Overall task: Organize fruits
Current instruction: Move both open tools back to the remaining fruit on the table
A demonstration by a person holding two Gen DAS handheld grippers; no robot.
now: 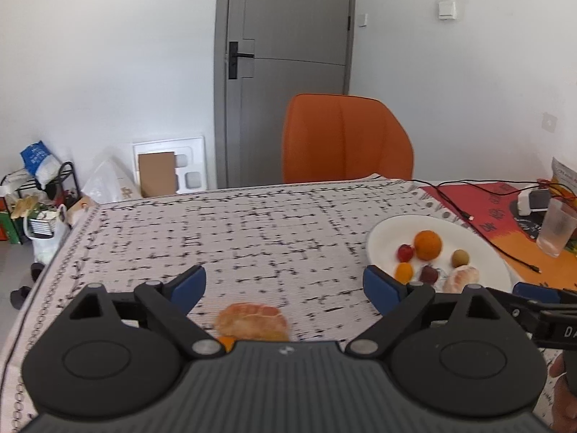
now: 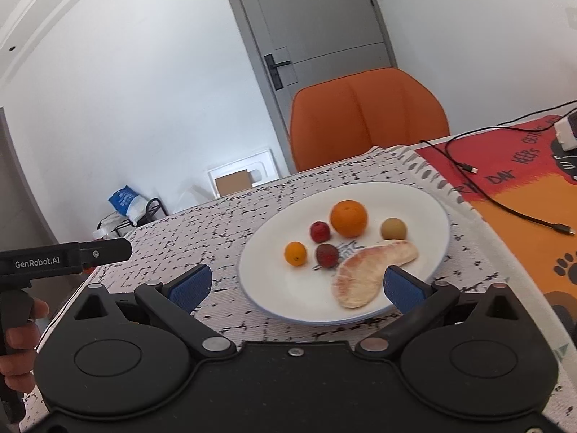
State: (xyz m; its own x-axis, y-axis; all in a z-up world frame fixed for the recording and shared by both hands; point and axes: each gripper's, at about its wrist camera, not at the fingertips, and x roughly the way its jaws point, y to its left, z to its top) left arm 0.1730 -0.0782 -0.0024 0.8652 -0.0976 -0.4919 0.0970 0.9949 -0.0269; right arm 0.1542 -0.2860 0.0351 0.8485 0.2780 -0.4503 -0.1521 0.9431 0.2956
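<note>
A white plate (image 2: 425, 213) on the patterned tablecloth holds an orange (image 2: 348, 218), a small orange citrus (image 2: 295, 253), two red fruits (image 2: 320, 231), a tan round fruit (image 2: 393, 229) and a pomelo segment (image 2: 364, 274). The plate also shows in the left wrist view (image 1: 479, 249). My right gripper (image 2: 297, 287) is open and empty, just in front of the plate's near rim. My left gripper (image 1: 285, 287) is open and empty above a second pomelo segment (image 1: 252, 321) lying on the cloth, with a small orange fruit (image 1: 227, 341) partly hidden beside it.
An orange chair (image 1: 346, 140) stands behind the table. To the right lie a red-orange mat (image 2: 523, 195), black cables (image 2: 505, 202), a white charger (image 1: 533, 200) and a clear plastic cup (image 1: 557, 227). Floor clutter (image 1: 39, 202) sits beyond the table's left edge.
</note>
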